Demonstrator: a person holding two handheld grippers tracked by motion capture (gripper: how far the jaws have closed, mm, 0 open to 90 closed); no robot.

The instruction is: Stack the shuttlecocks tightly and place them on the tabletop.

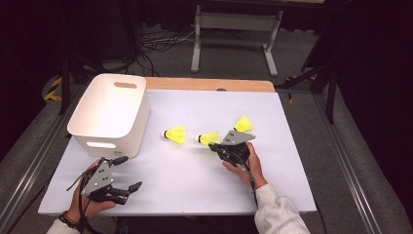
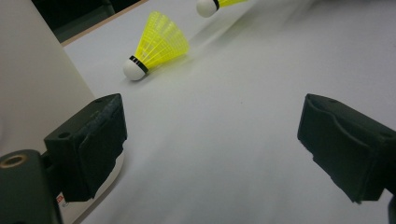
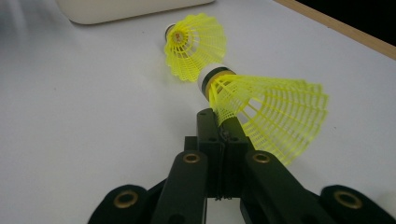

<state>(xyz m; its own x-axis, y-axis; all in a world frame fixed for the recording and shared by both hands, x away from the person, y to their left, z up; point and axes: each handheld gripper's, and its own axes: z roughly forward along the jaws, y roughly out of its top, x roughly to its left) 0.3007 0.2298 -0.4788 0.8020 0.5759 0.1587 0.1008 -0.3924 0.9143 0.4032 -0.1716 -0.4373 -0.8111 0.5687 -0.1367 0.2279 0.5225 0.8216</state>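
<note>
Three yellow shuttlecocks with white corks are on the white table. The middle shuttlecock [image 1: 209, 138] [image 3: 266, 112] has its mesh skirt pinched at the edge by my right gripper [image 1: 213, 145] [image 3: 215, 119], which is shut on it. Its cork points away from that gripper toward the left shuttlecock [image 1: 175, 134] [image 3: 196, 44] [image 2: 156, 46], which lies on its side. The third shuttlecock [image 1: 243, 123] sits just behind the right hand. My left gripper [image 1: 127, 173] [image 2: 212, 144] stands open near the table's front left, with nothing between its jaws.
A white plastic bin [image 1: 109, 114] [image 2: 32, 70] [image 3: 116, 9] with handle slots stands at the table's back left, close beside the left gripper. A wooden strip [image 1: 209, 84] runs along the far edge. Dark floor, cables and a metal frame lie beyond.
</note>
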